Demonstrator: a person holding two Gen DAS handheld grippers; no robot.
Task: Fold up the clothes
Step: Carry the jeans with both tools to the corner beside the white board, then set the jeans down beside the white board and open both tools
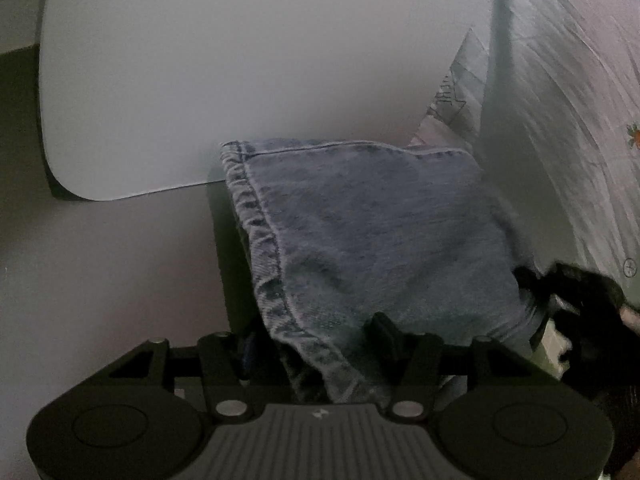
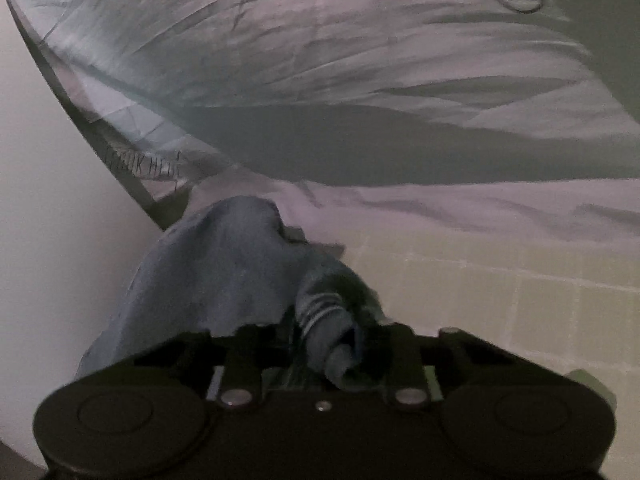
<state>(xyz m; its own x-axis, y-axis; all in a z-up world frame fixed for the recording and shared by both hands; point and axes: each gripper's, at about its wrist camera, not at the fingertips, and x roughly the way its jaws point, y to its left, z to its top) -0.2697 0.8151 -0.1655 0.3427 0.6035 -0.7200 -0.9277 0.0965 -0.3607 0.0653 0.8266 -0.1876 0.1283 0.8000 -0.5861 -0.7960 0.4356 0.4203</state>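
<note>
A blue denim garment [image 1: 360, 232] with a stitched hem hangs lifted in front of the left wrist camera. My left gripper [image 1: 320, 348] is shut on its near hem edge, and the cloth covers most of the fingers. In the right wrist view the same denim [image 2: 224, 272] bunches up into a peak, with my right gripper [image 2: 332, 344] shut on a twisted fold of it. The right gripper [image 1: 576, 300] also shows at the right edge of the left wrist view, holding the other end of the cloth.
A white table top [image 1: 200, 80] with a rounded corner lies beyond the denim. A pale wrinkled sheet [image 2: 320, 60] with printed marks spreads behind and to the right. Light tiled floor [image 2: 500, 288] shows below it.
</note>
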